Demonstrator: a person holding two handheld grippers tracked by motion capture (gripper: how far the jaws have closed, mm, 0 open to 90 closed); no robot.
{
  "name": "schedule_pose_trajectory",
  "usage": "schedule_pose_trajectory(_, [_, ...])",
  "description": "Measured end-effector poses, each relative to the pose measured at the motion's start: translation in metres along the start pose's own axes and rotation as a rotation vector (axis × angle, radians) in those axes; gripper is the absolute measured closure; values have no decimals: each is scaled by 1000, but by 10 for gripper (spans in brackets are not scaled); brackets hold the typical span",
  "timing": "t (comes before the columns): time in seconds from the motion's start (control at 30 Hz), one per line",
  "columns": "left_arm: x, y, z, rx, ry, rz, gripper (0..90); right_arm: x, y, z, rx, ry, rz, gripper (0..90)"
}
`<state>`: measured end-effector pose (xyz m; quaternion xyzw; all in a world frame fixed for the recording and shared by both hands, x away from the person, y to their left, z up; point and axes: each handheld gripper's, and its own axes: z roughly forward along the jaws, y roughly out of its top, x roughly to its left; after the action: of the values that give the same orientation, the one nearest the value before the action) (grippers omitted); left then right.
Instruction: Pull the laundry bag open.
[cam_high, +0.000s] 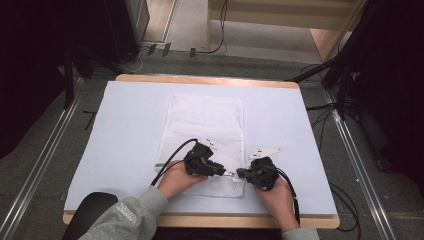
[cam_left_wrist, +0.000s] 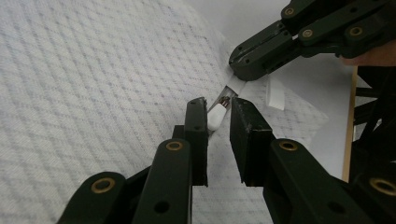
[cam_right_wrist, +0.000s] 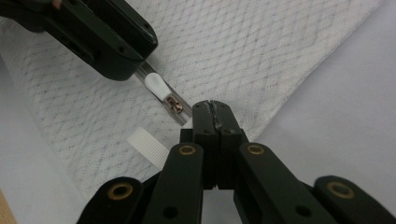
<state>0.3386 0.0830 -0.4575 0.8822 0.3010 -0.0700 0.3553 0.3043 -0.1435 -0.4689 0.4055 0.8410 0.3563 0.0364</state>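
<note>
A white mesh bag lies flat on the white table, its zipper along the near edge. The white zipper pull sits between the jaws of my left gripper; a gap remains on one side, so the pads do not clamp it. Right gripper is shut on the end of the zipper tape, just past the slider. In the high view the left gripper and right gripper point at each other, tips almost meeting over the bag's near right corner.
A small white ribbed tab sticks out of the bag beside the zipper. The table's wooden front edge lies just behind the hands. Cables and dark stands surround the table on the floor.
</note>
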Motion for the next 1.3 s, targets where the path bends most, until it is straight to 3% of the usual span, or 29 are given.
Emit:
schedule_pose_trajectory(0.6, [-6,-1,13,17,-26,15,794,-1,0,0,-2,8,7,900])
schedule_pose_trajectory(0.9, [-7,0,20,-4,-35,21,852,0,0,0,-1,4,7,900])
schedule_pose_trajectory(1.13, [-2,2,21,-2,-68,-4,868,1,0,0,-2,-1,-1,900])
schedule_pose_trajectory(1.3, [-4,2,21,-5,-53,13,867,1,0,1,-3,-3,-5,900])
